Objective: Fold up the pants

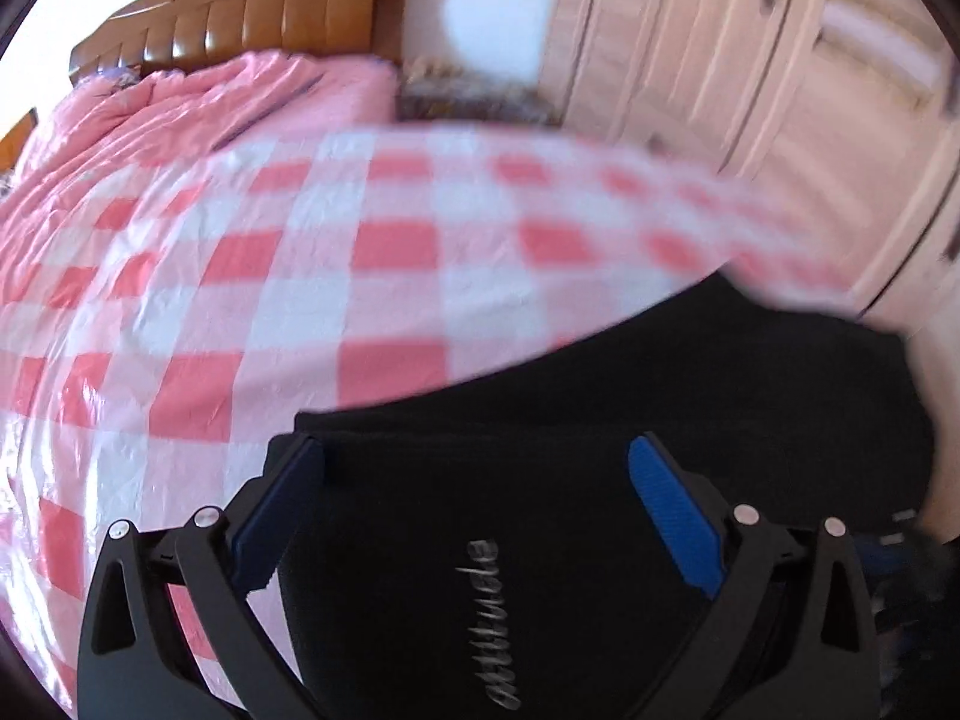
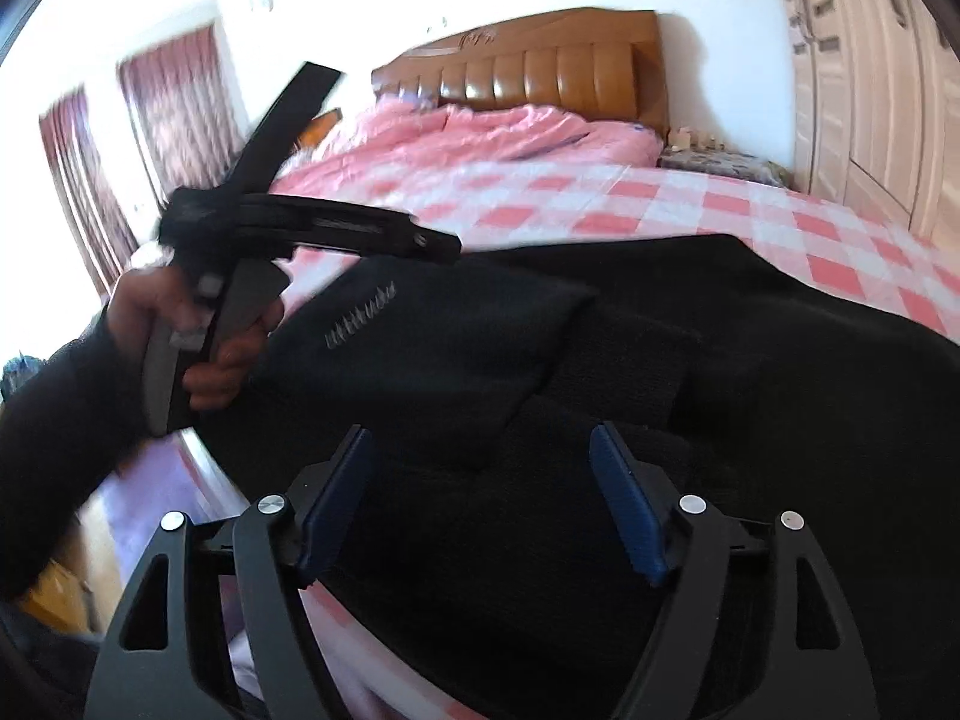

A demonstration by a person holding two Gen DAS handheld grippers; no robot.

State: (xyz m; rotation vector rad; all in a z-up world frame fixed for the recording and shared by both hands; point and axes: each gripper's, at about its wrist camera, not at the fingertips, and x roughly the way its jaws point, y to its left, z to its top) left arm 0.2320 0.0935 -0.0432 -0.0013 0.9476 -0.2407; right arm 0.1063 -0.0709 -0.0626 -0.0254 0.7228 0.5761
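Pink-and-white checked bedding (image 1: pixel 252 276) covers a wide bed, with a rumpled pink quilt (image 1: pixel 180 102) bunched against the wooden headboard (image 1: pixel 240 18) at the far end. On the left of the right wrist view, red curtains (image 2: pixel 162 120) hang by a bright window, and the bed's near-left edge drops to the floor there. The person's left hand (image 2: pixel 198 330) grips the left gripper (image 1: pixel 474 480) handle above that edge; the left wrist view shows its blue-padded fingers (image 1: pixel 672 516) spread wide over the cloth, holding nothing. The black pants (image 2: pixel 630 360) lie across the near part of the bed, partly folded, one flap (image 2: pixel 468 330) with pale lettering laid over the rest. Their far edge runs diagonally across the checks, leaving much open bedding beyond. The right gripper (image 2: pixel 480 498) hangs over the pants' near part, fingers apart, nothing between them. Cream wardrobe doors (image 2: pixel 870 120) stand along the bed's right side, near its edge.
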